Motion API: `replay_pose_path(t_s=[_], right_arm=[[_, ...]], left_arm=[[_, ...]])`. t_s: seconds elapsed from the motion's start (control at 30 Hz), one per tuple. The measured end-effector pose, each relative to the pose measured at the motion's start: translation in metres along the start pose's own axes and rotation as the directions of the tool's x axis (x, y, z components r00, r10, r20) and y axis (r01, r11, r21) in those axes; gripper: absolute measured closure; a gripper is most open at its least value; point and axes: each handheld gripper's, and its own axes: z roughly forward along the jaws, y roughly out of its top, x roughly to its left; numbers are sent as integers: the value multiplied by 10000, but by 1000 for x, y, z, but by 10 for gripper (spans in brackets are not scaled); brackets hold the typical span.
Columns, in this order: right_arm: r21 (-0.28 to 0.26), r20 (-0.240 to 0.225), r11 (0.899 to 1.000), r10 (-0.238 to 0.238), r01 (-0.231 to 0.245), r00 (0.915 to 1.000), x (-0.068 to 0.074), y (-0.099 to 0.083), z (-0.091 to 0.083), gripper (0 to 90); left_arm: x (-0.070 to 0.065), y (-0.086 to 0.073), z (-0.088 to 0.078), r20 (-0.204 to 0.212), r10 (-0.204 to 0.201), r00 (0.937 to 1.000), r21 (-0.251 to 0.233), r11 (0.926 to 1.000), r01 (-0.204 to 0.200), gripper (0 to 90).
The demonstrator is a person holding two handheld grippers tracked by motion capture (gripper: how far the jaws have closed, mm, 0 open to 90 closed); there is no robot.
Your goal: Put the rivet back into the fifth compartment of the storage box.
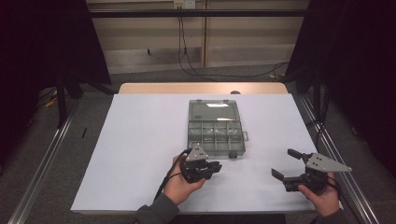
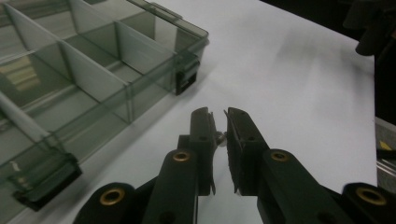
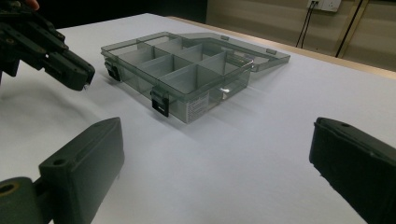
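A clear grey compartment box [image 1: 216, 138] lies open in the middle of the white table, its lid [image 1: 214, 109] folded back on the far side; the compartments look empty. My left gripper [image 1: 217, 167] hovers just in front of the box's near edge. In the left gripper view its jaws [image 2: 218, 112] are nearly together, pinching a small shiny metal piece [image 2: 221, 136], with the box [image 2: 93, 79] to their left. My right gripper [image 1: 284, 163] sits at the near right, open, with nothing between its wide jaws [image 3: 215, 128]. Its view takes in the box [image 3: 187, 74] and the left gripper [image 3: 84, 77].
The white table sheet [image 1: 140, 140] covers the table, with a wooden strip [image 1: 201, 87] along the far edge. Black latches [image 3: 160, 103] stick out from the box's front wall. Metal rails [image 1: 42, 163] run along both sides of the table, and cables [image 1: 224, 74] lie on the floor behind.
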Motion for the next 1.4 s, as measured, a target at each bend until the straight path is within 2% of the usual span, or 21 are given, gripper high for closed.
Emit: replay_pose_path(t_s=[0.1,0.13,0.27,0.6,0.73,0.97,1.03,1.07,1.13,1.23,1.27,1.4], right_arm=[[-2,5,10000,-24,24,10000,0,0,0,25],[30,29,10000,6,-6,10000,0,0,0,24],[50,26,10000,7,-7,10000,0,0,0,24],[0,-35,10000,-21,21,10000,0,0,0,24],[9,-20,10000,-27,27,10000,1,0,0,24],[-13,-5,10000,-20,20,10000,0,0,0,24],[-14,-7,10000,-18,18,10000,0,0,0,24],[3,-76,10000,-26,27,10000,0,0,-1,24],[-4,-60,10000,-35,35,10000,0,0,-1,24],[-4,-50,10000,-32,32,10000,0,0,-1,24],[-5,-51,10000,-29,29,10000,0,0,-1,24],[-6,-52,10000,-36,36,10000,0,0,-1,24]], left_arm=[[5,2,-3,-219,-305,9993,-373,9989,297,812],[7,3,-4,-171,-314,9994,-492,9983,305,812],[11,4,-7,-411,-427,9982,-761,9963,395,813],[18,8,-10,-950,-464,9944,-1180,9924,350,814],[23,8,-11,-1031,-585,9929,-1403,9891,437,814],[26,9,-13,-1433,-630,9877,-1458,9884,419,814],[28,9,-13,-1391,-650,9881,-1534,9872,433,814],[29,9,-14,-1602,-693,9847,-1524,9873,447,814],[32,9,-15,-1619,-764,9838,-1630,9854,497,815],[35,9,-17,-1891,-943,9774,-1666,9840,627,815],[36,9,-17,-1900,-964,9770,-1776,9821,624,814],[40,9,-20,-2275,-933,9693,-1694,9840,549,814]])
